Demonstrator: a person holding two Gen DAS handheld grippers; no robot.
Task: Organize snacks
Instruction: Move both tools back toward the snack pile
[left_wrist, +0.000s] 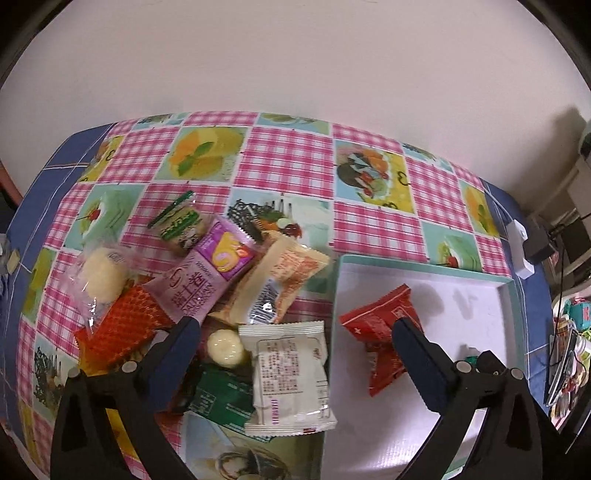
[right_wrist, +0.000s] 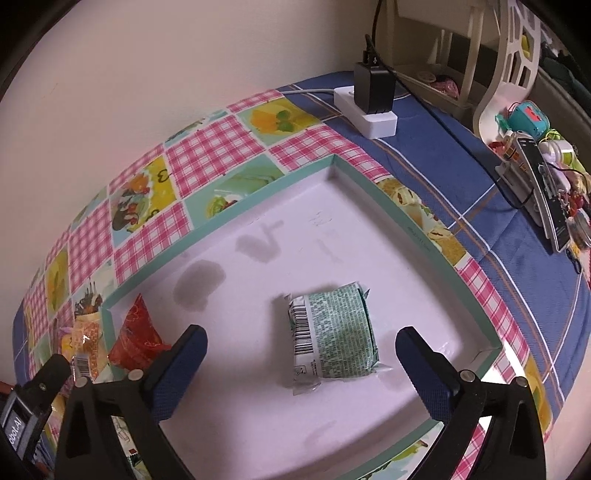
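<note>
A heap of several wrapped snacks lies on the checked tablecloth: a purple packet (left_wrist: 207, 280), a beige one (left_wrist: 280, 280), an orange-red one (left_wrist: 122, 328) and a white packet (left_wrist: 291, 373). My left gripper (left_wrist: 295, 325) hangs open above the white packet, gripping nothing. Its right finger stands in front of a red packet (left_wrist: 373, 328) in the white tray (left_wrist: 424, 267). In the right wrist view a green packet (right_wrist: 340, 332) lies flat in the tray (right_wrist: 258, 192). My right gripper (right_wrist: 300, 334) is open around it, pads well clear. The red packet (right_wrist: 136, 336) sits at the tray's left edge.
A white power strip with a black adapter (right_wrist: 369, 110) sits behind the tray on the blue cloth. Small cluttered items (right_wrist: 535, 173) crowd the table's right edge. The wall runs close behind the table. The left gripper's body (right_wrist: 26, 402) shows at the lower left.
</note>
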